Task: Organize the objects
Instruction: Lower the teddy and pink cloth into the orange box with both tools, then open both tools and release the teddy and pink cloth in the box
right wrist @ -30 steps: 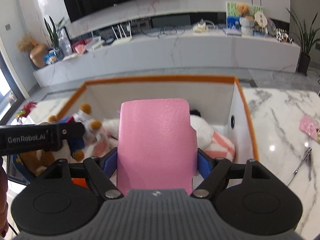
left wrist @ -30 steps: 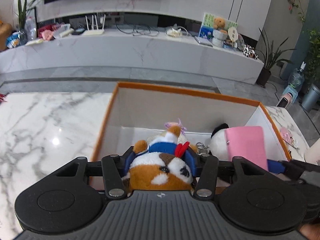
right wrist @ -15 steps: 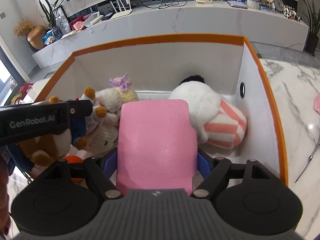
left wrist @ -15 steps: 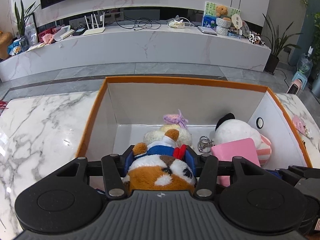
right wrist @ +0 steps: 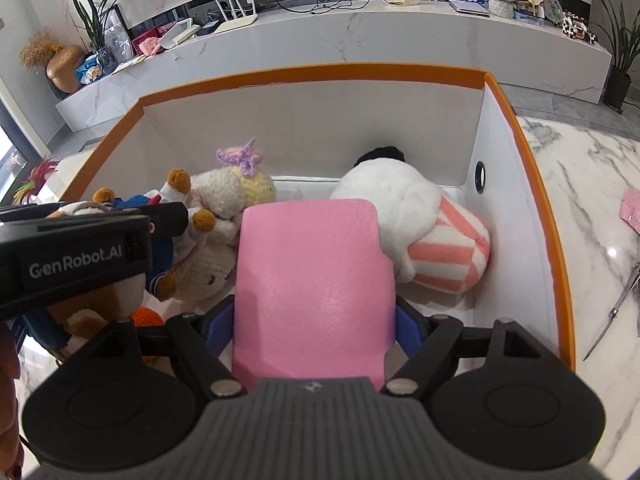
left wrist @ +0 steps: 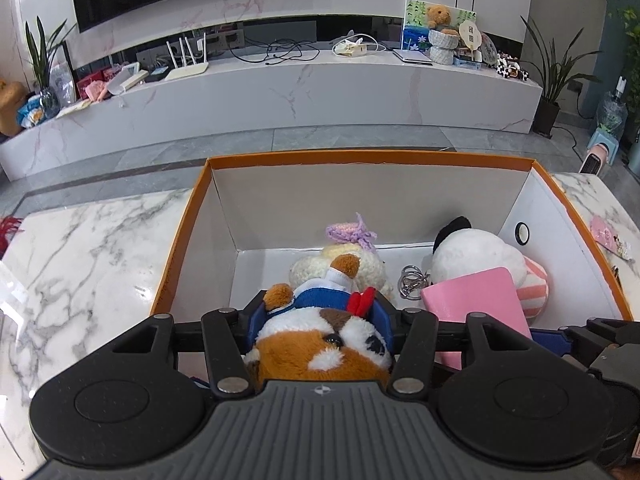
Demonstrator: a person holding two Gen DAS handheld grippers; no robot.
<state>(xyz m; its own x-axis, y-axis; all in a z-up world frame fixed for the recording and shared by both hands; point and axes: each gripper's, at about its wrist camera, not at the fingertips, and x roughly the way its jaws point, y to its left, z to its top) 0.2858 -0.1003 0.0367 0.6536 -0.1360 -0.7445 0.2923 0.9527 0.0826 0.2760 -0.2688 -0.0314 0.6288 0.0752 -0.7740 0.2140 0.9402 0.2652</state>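
Both grippers are over the orange-rimmed box (left wrist: pixel 182 240) on the marble table (left wrist: pixel 80 248). The left gripper (left wrist: pixel 320 316) has its blue fingers pressed in on a brown-and-white plush dog (left wrist: pixel 320 344) in a blue outfit, held above the box's near left part. The right gripper (right wrist: pixel 314 320) is clamped on a flat pink pouch (right wrist: pixel 312 280), also over the box.

Down inside: a cream crochet doll (right wrist: pixel 228 196) with a purple bow, plus a white plush with pink-striped bottom (right wrist: pixel 420 224) against the right wall.

Left view only — a bunch of metal key rings (left wrist: pixel 412 282) between doll and white plush. Right view only — an orange knit thing (right wrist: pixel 146 316) low at the left, and scissors (right wrist: pixel 612 316) on the table outside the box.
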